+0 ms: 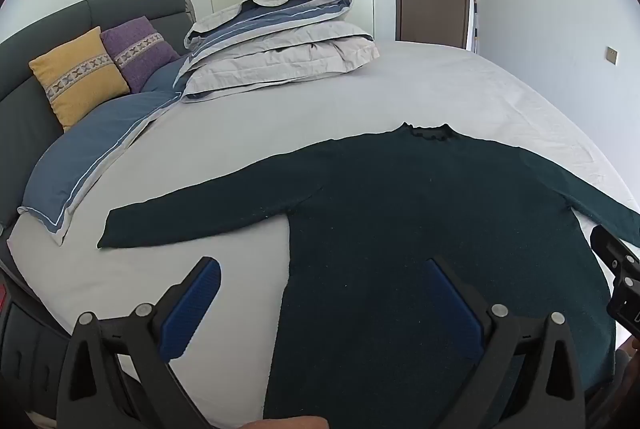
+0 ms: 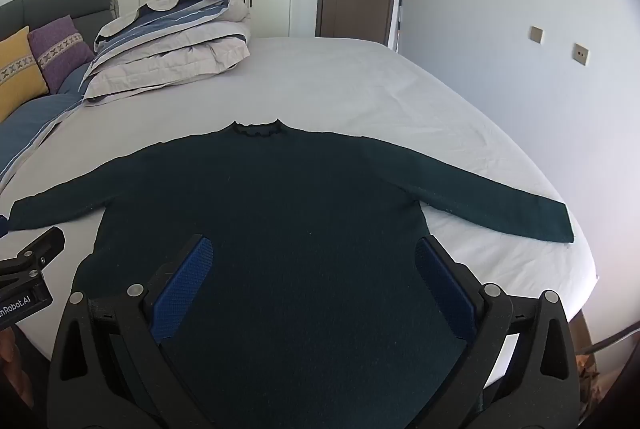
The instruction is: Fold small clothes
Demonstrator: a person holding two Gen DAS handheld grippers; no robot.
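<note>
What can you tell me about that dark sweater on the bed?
The sweater is dark green, of a fuzzy knit, with long sleeves and a small ruffled collar. It lies flat on the pale sheet, unfolded, collar toward the far side, both sleeves stretched out sideways; the right cuff nears the bed's edge. Only the sheet touches it: both open grippers, left and right, hang above its lower body.
</note>
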